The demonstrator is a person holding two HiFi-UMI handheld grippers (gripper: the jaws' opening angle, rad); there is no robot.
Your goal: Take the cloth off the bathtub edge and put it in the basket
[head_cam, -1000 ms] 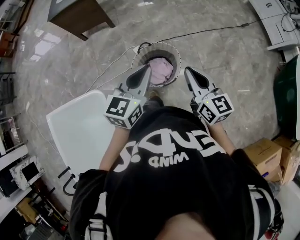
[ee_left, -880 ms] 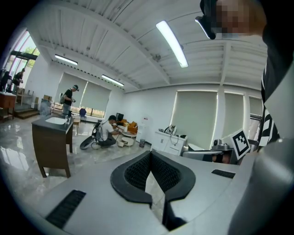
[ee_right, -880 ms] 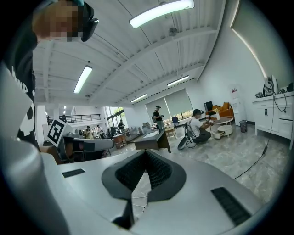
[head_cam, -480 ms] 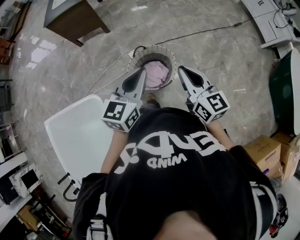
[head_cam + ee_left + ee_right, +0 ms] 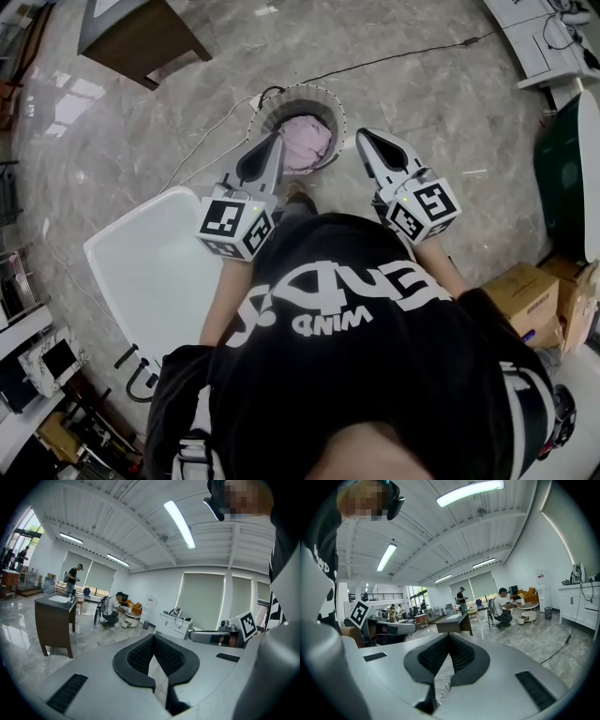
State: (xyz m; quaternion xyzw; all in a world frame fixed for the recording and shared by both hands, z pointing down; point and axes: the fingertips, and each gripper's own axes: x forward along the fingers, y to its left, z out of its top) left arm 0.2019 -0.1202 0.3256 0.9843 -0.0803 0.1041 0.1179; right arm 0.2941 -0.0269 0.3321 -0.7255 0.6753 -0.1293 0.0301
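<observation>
The pink cloth (image 5: 307,142) lies bunched inside the round wire basket (image 5: 262,105) on the marble floor. The white bathtub (image 5: 150,272) stands at lower left, and I see no cloth on the part of its edge that shows. My left gripper (image 5: 274,141) is shut and empty, its tip over the basket's left rim. My right gripper (image 5: 366,139) is shut and empty just right of the basket. In the left gripper view the left gripper (image 5: 152,638) points out into the room, its pads together with nothing between them. The right gripper (image 5: 449,637) shows the same in the right gripper view.
A brown cabinet (image 5: 141,33) stands at the far left. A black cable (image 5: 403,58) and a white cable (image 5: 211,141) run across the floor to the basket. Cardboard boxes (image 5: 530,300) and a dark green object (image 5: 567,183) sit at the right. People are far across the room (image 5: 504,606).
Both grippers stay shut and empty beside the basket. The left gripper has drifted slightly left and down in the head view; the basket sits a little higher in the picture.
</observation>
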